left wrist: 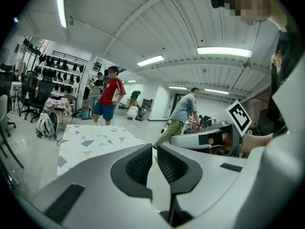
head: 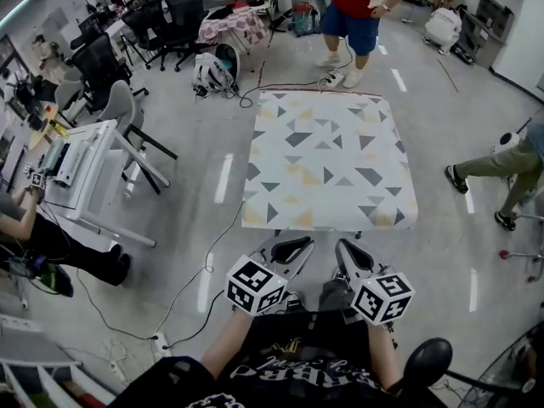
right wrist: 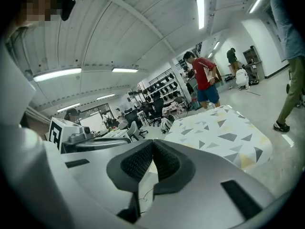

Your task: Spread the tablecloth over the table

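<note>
- The tablecloth (head: 327,160), white with grey and yellow triangles, lies flat in the centre of the head view. It covers the counter so fully that none of the top shows.
- Its near edge hangs down towards the lower part of the frame. The far corners look square, and I can see no big fold or bunched patch.
- From here the spreading looks done. At most a small tug to even the overhang might be left, though I can't judge the far side.
- The left gripper (head: 291,249) sits just below the cloth's near edge and clear of it. Its fingers are drawn all but together, with nothing between them.
- The right gripper (head: 353,257) is beside it, also off the cloth, fingers closed and empty.
- Farther out, a person in a red shirt (head: 357,7) stands beyond the far edge at the top of the frame. Office chairs (head: 110,66) crowd the upper left.
</note>
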